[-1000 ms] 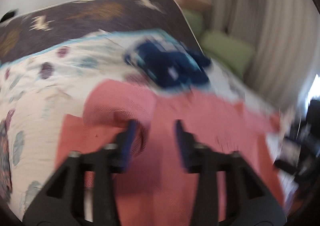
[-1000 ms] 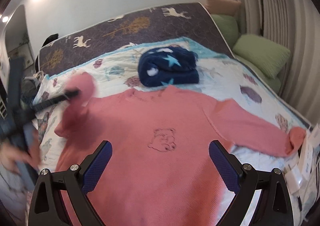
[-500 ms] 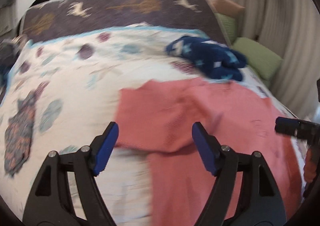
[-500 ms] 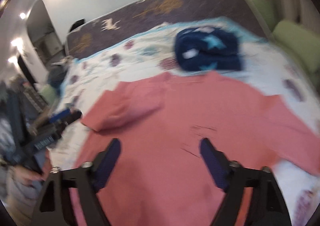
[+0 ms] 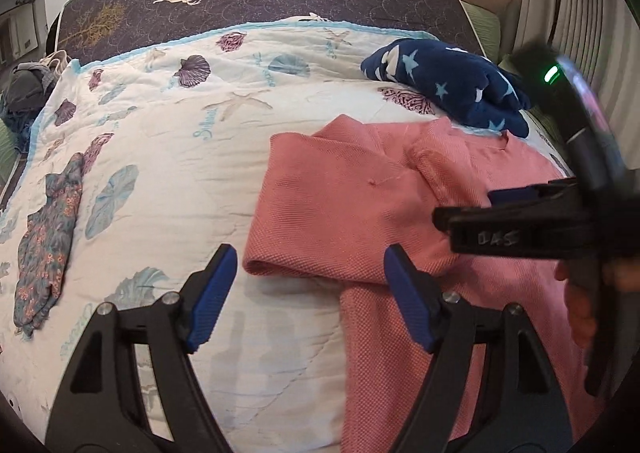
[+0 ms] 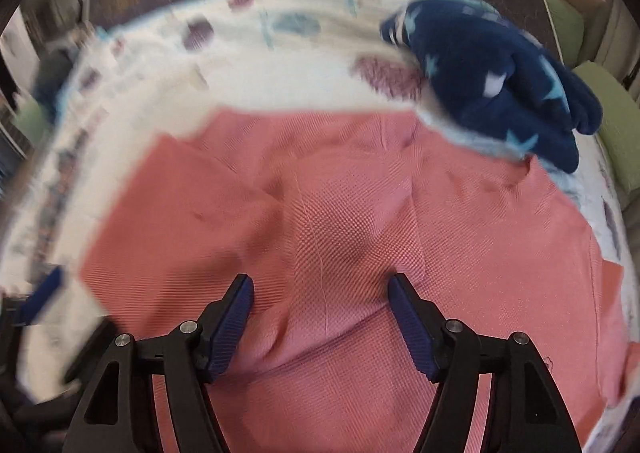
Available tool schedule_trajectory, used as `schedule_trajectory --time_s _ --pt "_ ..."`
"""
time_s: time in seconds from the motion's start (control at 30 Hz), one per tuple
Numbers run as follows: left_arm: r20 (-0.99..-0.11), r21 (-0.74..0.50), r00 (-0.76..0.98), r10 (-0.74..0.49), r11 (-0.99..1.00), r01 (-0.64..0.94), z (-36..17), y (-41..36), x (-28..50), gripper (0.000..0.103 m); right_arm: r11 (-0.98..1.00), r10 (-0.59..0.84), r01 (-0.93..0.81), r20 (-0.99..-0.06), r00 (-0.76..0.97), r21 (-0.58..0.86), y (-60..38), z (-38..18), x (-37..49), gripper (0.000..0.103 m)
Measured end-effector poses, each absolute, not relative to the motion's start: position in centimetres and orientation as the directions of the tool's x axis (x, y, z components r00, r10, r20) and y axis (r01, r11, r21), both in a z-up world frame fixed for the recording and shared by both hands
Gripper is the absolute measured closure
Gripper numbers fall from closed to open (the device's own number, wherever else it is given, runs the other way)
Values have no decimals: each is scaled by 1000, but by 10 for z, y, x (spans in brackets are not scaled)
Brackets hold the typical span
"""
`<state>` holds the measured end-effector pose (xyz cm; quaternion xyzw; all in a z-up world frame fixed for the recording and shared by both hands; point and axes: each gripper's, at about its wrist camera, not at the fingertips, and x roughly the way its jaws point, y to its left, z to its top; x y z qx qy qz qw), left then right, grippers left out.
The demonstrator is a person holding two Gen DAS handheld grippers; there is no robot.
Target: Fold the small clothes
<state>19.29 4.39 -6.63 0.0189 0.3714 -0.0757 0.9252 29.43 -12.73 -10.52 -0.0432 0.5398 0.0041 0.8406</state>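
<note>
From my left wrist camera, the left gripper (image 5: 310, 289) has its fingers (image 5: 212, 295) spread wide with nothing between them, hanging over the quilt (image 5: 168, 157) beside the pink sweater (image 5: 344, 213). A second ago these fingers were narrow and pressed on the pink cloth; half a second ago they had already opened, and now the view has cleared and they stand off the garment's near-left edge. The sweater's left sleeve lies folded across the body, its cuff end near the collar. The sweater rests on the right half of the bed, its collar just beside the navy star blanket (image 5: 452, 89) near the bed's far right corner. The right gripper (image 5: 532, 221) crosses in from the right over the sweater; white handwriting on its black finger reads something like "DAS", though I cannot be sure. A green light glows on the device above it. A floral garment (image 5: 48, 229) lies at the bed's left edge. The quilt carries script lettering, one word looking like "Shell".

From my right wrist camera, blurred, the right gripper (image 6: 320, 313) has fingers (image 6: 230, 329) apart at a medium gap, empty, low over the folded sleeve on the pink sweater (image 6: 460, 253). Earlier this camera sat farther back, with the sleeve spread out flat.
</note>
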Motion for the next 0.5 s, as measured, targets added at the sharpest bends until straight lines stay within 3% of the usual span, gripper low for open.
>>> schedule_trajectory --time_s 0.3,0.4,0.5 --pt "-678 -54 719 -154 985 161 -67 53 187 26 938 -149 347 -866 477 29 -283 -71 201 33" --pt "-681 -44 715 -158 984 175 -69 45 187 26 916 23 333 -859 511 223 -311 -65 178 33" --pt "-685 -25 711 -158 981 195 -70 38 183 26 896 133 303 -846 516 325 -315 -70 172 33"
